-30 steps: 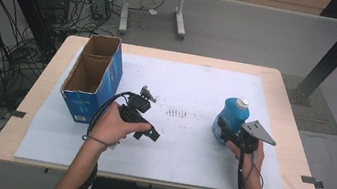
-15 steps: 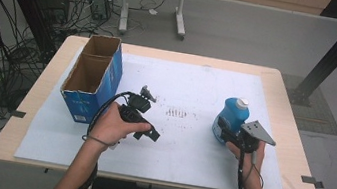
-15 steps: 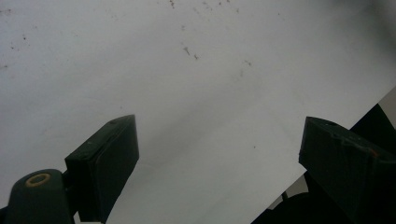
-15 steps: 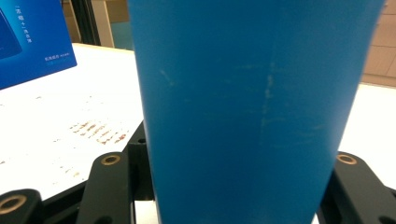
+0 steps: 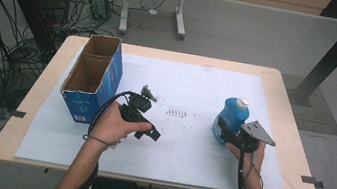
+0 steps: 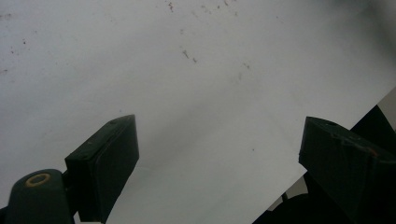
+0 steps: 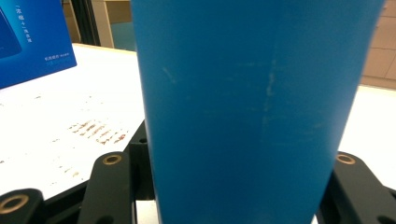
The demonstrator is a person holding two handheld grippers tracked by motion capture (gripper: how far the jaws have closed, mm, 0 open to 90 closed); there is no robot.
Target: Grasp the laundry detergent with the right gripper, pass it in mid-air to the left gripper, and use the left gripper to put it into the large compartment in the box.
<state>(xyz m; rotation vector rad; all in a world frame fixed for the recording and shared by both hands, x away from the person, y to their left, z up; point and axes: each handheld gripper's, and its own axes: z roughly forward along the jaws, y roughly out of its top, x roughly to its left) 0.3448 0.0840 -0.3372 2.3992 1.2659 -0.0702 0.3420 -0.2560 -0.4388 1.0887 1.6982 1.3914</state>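
In the high view, the right tongs [image 5: 225, 131] sit at the lower right of the frame, closed around the base of a tall blue plastic bottle with a white cap [image 5: 230, 118]. The bottle stands upright on the white sheet that covers the wooden table [image 5: 286, 107], right of centre. In the right gripper view the blue bottle [image 7: 261, 112] takes up the middle of the frame, and the two black jaws rise at the bottom edge on either side of it, pressed against its walls, so the right tongs [image 7: 233, 186] are spread just as wide as the bottle and grip it. The person's right hand [image 5: 249, 152] holds the tool from below, under its grey three-cornered plate.

The left tongs [image 5: 146, 132] lie left of centre in the high view, held in the person's left hand [image 5: 113, 126] above the white sheet, well apart from the bottle. In the left gripper view the left tongs [image 6: 219, 154] stand wide open: one black jaw at the lower left of the frame, the other at the lower right, with bare white sheet between them and nothing in their grip.

An open blue cardboard box with two brown compartments [image 5: 90, 79] stands at the left of the table, near the left hand. A patch of small brown marks [image 5: 177, 112] lies on the sheet between the two tools.
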